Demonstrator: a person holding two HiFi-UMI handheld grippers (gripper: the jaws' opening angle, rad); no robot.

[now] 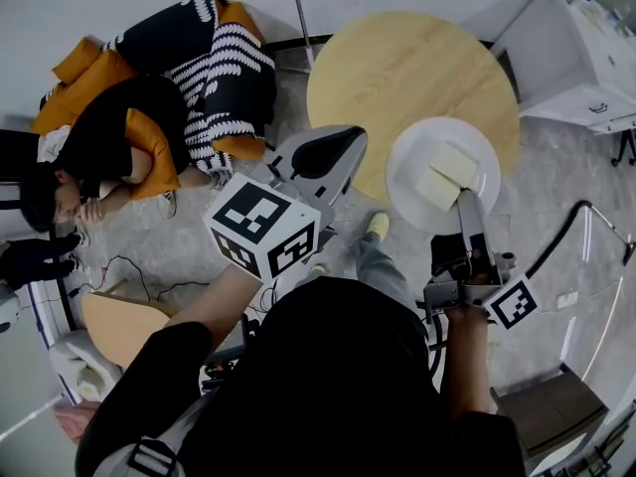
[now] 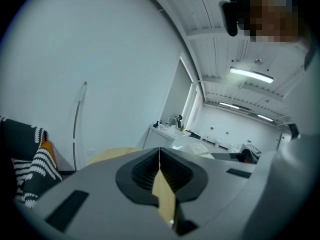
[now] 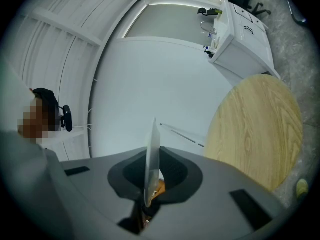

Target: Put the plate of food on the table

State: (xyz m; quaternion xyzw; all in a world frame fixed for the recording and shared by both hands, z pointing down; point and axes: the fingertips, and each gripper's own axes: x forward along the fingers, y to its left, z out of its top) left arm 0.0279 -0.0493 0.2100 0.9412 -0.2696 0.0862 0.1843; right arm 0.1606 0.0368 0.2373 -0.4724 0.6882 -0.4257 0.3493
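The head view gives me the layout the tool cameras miss. The round wooden counter (image 1: 397,68) sits ahead, and the white plate (image 1: 407,162) overlaps its near right edge, carrying two pale slabs of food (image 1: 447,175). The right tool (image 1: 465,202) reaches in from the near side and is on the plate's near rim. From above I cannot tell whether the plate rests on the counter or hangs just over it.

The right gripper view settles the grip. The plate (image 3: 152,149) shows edge-on as a thin pale blade, clamped between the jaws of the right tool (image 3: 151,176). The counter (image 3: 255,129) spreads out to one side, with a white cabinet (image 3: 240,34) beyond it.

The left tool (image 1: 333,152) hovers beside the counter's near left edge, apart from the plate. In its own view the left tool (image 2: 160,161) has its jaws pressed together at the tips, with only a tan sliver showing in the gap lower down.

Off to the left, a person (image 1: 109,147) lies among orange and striped cushions.
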